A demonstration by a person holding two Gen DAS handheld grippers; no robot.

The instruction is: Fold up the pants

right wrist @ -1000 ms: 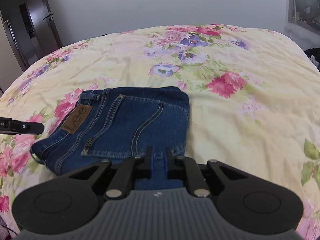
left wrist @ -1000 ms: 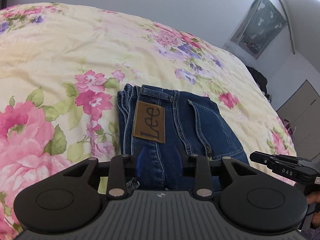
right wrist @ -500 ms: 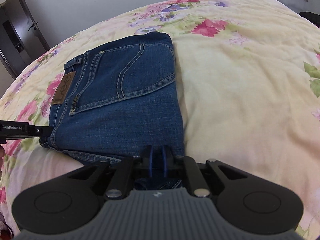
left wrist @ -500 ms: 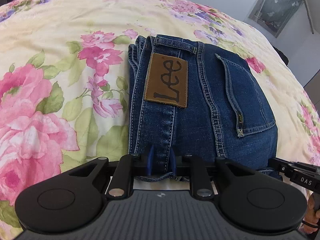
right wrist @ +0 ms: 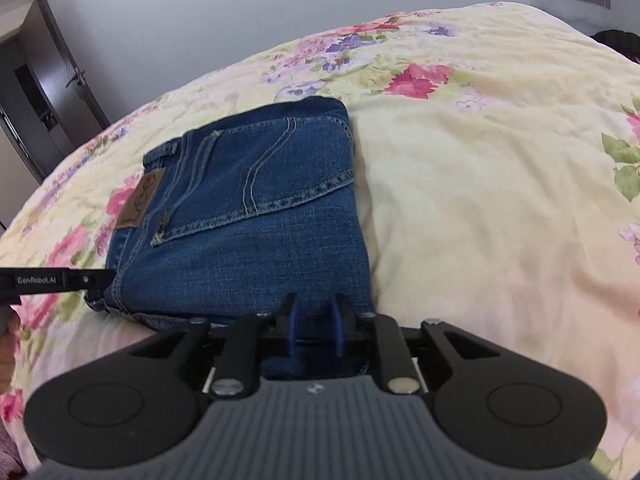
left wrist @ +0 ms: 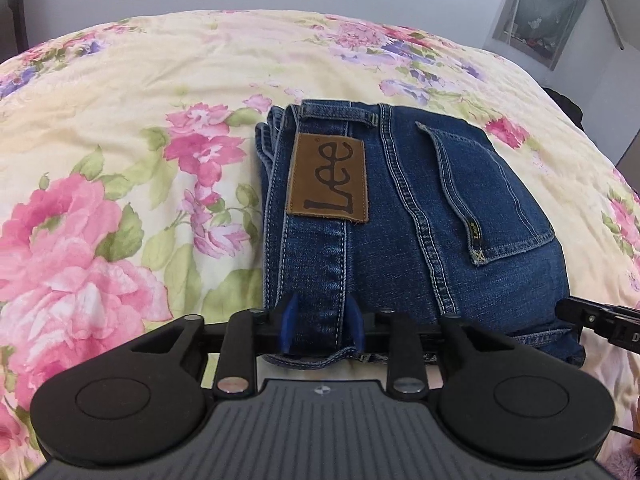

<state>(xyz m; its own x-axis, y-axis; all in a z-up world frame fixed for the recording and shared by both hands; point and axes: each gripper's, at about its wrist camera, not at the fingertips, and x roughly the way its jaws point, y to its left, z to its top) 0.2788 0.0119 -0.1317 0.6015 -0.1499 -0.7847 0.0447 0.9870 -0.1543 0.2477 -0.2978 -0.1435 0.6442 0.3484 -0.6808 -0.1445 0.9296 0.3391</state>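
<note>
"Lee" on the jeans' (left wrist: 404, 216) brown leather patch (left wrist: 328, 178); "GenRobot.AI" on the left hand-held gripper (right wrist: 94, 282) finger.

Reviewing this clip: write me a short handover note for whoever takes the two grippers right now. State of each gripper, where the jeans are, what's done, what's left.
Left gripper: shut on the near edge of the Lee jeans, on the waistband side below the leather patch.
Right gripper: shut on the same near edge, at the other corner.
Jeans: a compact folded bundle on the floral bedspread, back pocket facing up.
Done: the folds look complete.
Left: probably open both grippers, withdraw, and tidy the layered near edge if it has slipped.
</note>
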